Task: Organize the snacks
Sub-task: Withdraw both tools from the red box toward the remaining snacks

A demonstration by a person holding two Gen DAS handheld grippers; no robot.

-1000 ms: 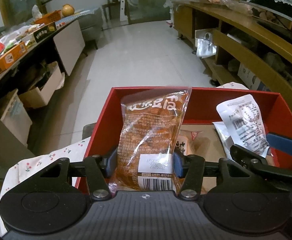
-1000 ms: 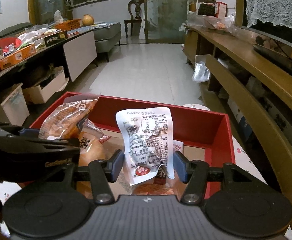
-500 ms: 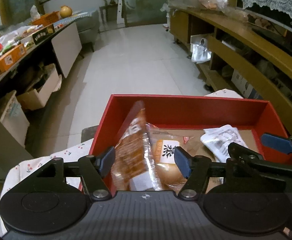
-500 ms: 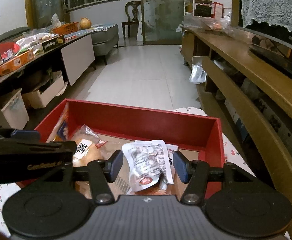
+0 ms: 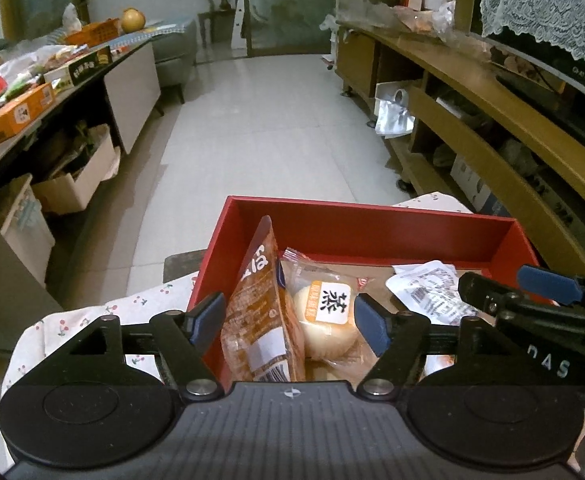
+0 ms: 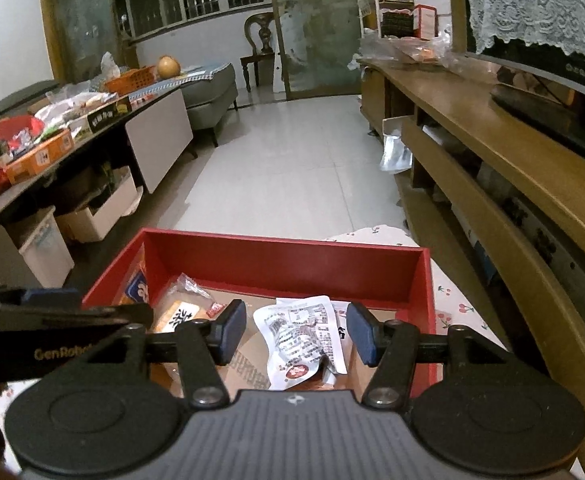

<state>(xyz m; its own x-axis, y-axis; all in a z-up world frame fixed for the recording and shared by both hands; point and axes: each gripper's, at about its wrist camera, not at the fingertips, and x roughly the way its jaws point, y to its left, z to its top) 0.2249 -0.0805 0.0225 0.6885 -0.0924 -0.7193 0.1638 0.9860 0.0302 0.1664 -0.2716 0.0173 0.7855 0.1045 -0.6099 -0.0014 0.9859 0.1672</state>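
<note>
A red box (image 5: 372, 222) (image 6: 284, 256) sits on a cherry-print cloth. Inside it, an orange snack bag (image 5: 258, 312) leans against the left wall, a wrapped bun (image 5: 326, 316) (image 6: 178, 314) lies beside it, and a white printed packet (image 5: 428, 292) (image 6: 304, 334) lies to the right. My left gripper (image 5: 290, 322) is open and empty above the orange bag and the bun. My right gripper (image 6: 296, 330) is open and empty above the white packet.
The cherry-print cloth (image 5: 92, 320) covers the surface under the box. A cluttered dark table (image 6: 52, 148) with snack boxes runs along the left. A wooden TV cabinet (image 6: 492, 152) runs along the right. Tiled floor (image 5: 260, 120) lies ahead.
My left gripper let go of the orange bag, which now leans in the box. My right gripper let go of the white packet, which now lies flat. Both grippers rose and drew back.
</note>
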